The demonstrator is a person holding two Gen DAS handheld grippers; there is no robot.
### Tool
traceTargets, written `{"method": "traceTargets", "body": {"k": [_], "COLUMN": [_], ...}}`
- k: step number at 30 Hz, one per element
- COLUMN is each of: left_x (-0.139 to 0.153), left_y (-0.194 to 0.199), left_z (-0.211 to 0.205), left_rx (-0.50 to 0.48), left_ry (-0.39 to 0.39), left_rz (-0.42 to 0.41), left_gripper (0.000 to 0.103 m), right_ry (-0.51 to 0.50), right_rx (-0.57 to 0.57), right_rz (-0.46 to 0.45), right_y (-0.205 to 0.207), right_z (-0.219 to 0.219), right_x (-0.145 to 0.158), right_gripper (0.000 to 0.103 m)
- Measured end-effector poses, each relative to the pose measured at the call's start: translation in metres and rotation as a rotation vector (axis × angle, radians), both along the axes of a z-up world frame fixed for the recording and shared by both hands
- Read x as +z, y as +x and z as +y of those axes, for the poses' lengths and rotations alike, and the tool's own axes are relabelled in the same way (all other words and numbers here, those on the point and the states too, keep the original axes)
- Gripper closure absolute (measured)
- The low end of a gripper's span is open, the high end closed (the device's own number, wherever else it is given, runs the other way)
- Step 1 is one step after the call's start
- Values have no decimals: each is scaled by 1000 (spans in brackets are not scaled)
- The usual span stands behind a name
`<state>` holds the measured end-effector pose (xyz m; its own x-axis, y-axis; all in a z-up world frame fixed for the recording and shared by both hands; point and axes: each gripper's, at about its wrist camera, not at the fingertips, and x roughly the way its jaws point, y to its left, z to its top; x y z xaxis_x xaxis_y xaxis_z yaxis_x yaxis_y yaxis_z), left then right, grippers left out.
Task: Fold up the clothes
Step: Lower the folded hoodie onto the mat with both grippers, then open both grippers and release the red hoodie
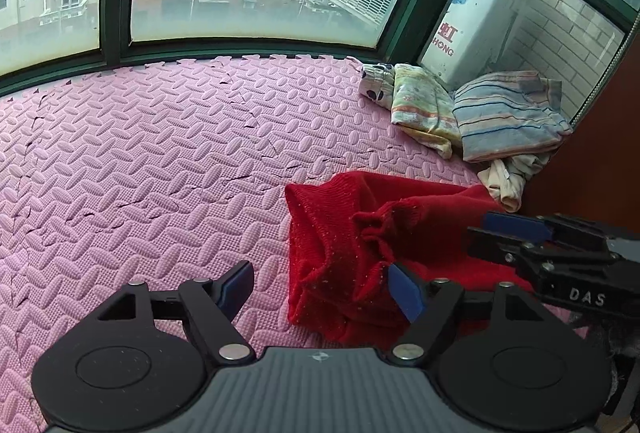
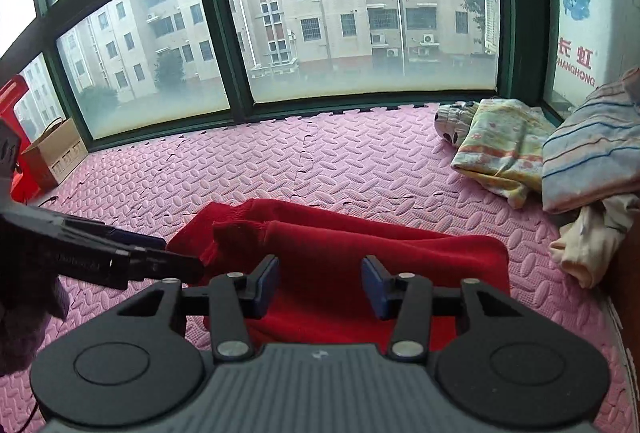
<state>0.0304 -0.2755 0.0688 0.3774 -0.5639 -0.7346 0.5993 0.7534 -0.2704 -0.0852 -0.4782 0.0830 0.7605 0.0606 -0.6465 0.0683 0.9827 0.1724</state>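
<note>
Pink foam mat (image 1: 160,161) with a raised herringbone tread ran to the green-framed window, and on it my red sweater (image 1: 332,233) lay rumpled at the near right, folded clothes (image 1: 508,113) piled beyond. I had the left claw (image 1: 324,287) wide open at its left edge and the right claw (image 2: 320,283) open and empty above its middle. I judged the knit soft, limp and stretchy, best pinched at the ribbed cuff or hem.
</note>
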Motion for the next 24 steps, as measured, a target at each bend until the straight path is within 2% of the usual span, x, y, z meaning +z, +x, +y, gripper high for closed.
{"method": "traceTargets", "body": {"k": [5,10,12,16,17,24], "left_x": [-12,-8,-4,2,3,9], "left_y": [3,-2,-5,-12,-13,-20], "left_z": [-6,5,12,35,43,105], "left_rx": [-14,-13,0,48,65,190], "left_ry": [38,33,43,44,44,95], "left_rz": [8,-5,-28,-45,-51,-92], "left_gripper": [26,21,16,11,9,1], "right_ry": [4,-44,-78,-144,-149,-156], "right_rx": [-22,-29,-15,20,29,114], "right_rz": [53,49,14,-53,-65,-102], "right_y": [33,35,26,7,4,0], "right_z": [-1,9,18,40,45,98], "right_x": [-20,-20,-8,12,16,26], "right_gripper": [56,54,39,24,17,4]}}
